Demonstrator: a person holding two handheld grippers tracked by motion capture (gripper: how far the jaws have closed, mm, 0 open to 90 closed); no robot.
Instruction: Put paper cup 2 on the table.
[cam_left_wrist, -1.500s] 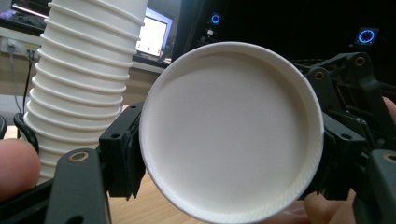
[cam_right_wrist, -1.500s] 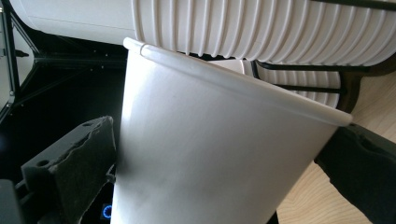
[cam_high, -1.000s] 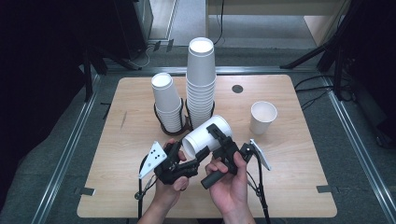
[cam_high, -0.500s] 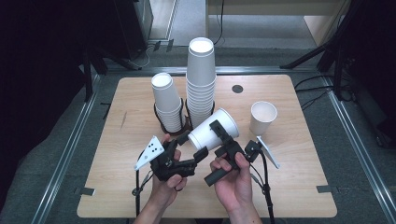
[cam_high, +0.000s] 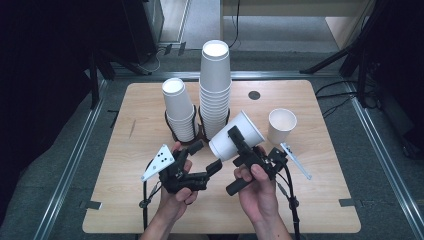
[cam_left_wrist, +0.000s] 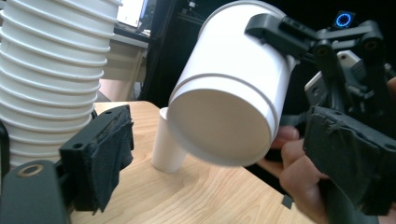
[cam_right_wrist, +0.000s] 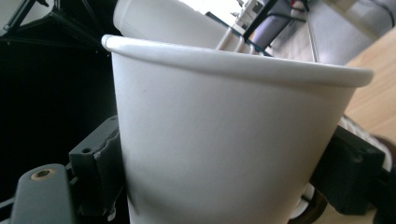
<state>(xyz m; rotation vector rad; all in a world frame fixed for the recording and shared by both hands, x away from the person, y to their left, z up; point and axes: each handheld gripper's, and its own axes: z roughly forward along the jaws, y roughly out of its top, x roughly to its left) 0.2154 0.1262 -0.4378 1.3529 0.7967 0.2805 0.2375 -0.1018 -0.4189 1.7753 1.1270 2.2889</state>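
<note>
Nearest the camera, the person's two hands are meeting low over the light wooden table. The right gripper is clamping a white paper cup, tilted in the air with its base toward the left hand; in the right gripper view the black jaws are pressing both sides of the cup's wall. The left gripper is standing just beside that base with its jaws spread and nothing between them; they have just been opening, and in the left gripper view the cup's round bottom is hanging a little beyond the padded fingers.

By the look of it, the step in hand is a cup being taken over by the right gripper alone. The next move probably calls for righting the cup and carrying it to a spot beside the single upright white paper cup farther right, keeping the squeeze gentle so the thin wall is not crushed.

Farther back, a short stack of white paper cups and a tall stack of white paper cups are standing side by side in black wire holders.
</note>
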